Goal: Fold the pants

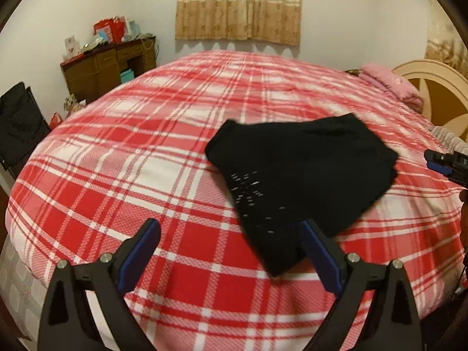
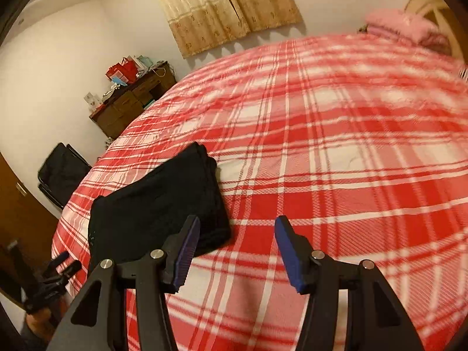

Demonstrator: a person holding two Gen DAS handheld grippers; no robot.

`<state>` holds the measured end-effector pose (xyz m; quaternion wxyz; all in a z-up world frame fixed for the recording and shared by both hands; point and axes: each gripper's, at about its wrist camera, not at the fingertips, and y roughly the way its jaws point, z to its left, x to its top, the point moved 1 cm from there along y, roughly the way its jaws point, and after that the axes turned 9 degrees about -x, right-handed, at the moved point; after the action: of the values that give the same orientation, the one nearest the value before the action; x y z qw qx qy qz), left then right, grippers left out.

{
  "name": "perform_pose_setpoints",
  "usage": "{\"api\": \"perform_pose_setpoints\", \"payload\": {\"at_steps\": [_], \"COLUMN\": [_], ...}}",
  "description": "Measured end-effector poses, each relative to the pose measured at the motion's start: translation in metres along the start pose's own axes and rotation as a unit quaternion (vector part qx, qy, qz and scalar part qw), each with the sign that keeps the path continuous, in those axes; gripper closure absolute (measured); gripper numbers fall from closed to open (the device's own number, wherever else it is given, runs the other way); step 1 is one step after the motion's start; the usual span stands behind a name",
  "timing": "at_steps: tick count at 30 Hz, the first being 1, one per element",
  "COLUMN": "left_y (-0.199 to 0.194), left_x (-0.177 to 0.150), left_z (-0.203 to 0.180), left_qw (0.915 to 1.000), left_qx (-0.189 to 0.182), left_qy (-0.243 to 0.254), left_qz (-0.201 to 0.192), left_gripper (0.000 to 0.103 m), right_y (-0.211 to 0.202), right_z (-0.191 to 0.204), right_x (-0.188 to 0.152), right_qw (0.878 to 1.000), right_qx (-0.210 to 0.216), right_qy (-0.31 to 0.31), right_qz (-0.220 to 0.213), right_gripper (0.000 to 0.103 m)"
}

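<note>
Now folded black pants [image 1: 301,175] flat on plaid bedspread [image 1: 146,175], both grippers' jaws apart, empty.

One folded pair of black pants [image 1: 304,172], one plaid bed [image 1: 146,175], one wooden desk [image 1: 105,67], two hand-held grippers

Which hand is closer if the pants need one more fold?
Probably the left. The left gripper is open right at the near corner of the pants on the bed. The right gripper, also open, points mostly at bare blanket beside them.
</note>
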<state>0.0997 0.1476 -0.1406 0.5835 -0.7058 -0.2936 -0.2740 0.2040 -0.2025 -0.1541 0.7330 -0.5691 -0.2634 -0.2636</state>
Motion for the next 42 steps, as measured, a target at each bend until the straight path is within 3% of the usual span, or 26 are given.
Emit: {"api": "perform_pose_setpoints", "payload": {"at_steps": [4,13,19,32,42], "left_y": [-0.017,-0.062,-0.081,-0.079,-0.080], "left_x": [0.003,0.015,0.022,0.017,0.015], "left_z": [-0.010,-0.026,-0.031,-0.037,-0.039], "left_qw": [0.9998,0.9968,0.9941,0.9954,0.9954], "left_qx": [-0.008,-0.031,-0.040,-0.021,-0.018], "left_qy": [0.011,0.018,0.021,0.029,0.031], "left_qz": [-0.015,-0.071,-0.098,-0.089,-0.089], "left_gripper": [0.005,0.004,0.000,0.000,0.000], "right_y": [-0.035,-0.112,-0.144,-0.160,-0.158], "right_z": [0.022,0.077,0.100,0.117,0.115], "right_x": [-0.006,-0.025,-0.044,-0.066,-0.066], "right_qw": [0.999,0.990,0.983,0.974,0.976], "right_qx": [0.009,-0.016,-0.029,-0.050,-0.047], "right_qy": [-0.022,-0.078,-0.102,-0.137,-0.131], "right_qz": [-0.027,-0.118,-0.152,-0.171,-0.166], "right_gripper": [0.047,0.047,0.036,0.036,0.035]}}
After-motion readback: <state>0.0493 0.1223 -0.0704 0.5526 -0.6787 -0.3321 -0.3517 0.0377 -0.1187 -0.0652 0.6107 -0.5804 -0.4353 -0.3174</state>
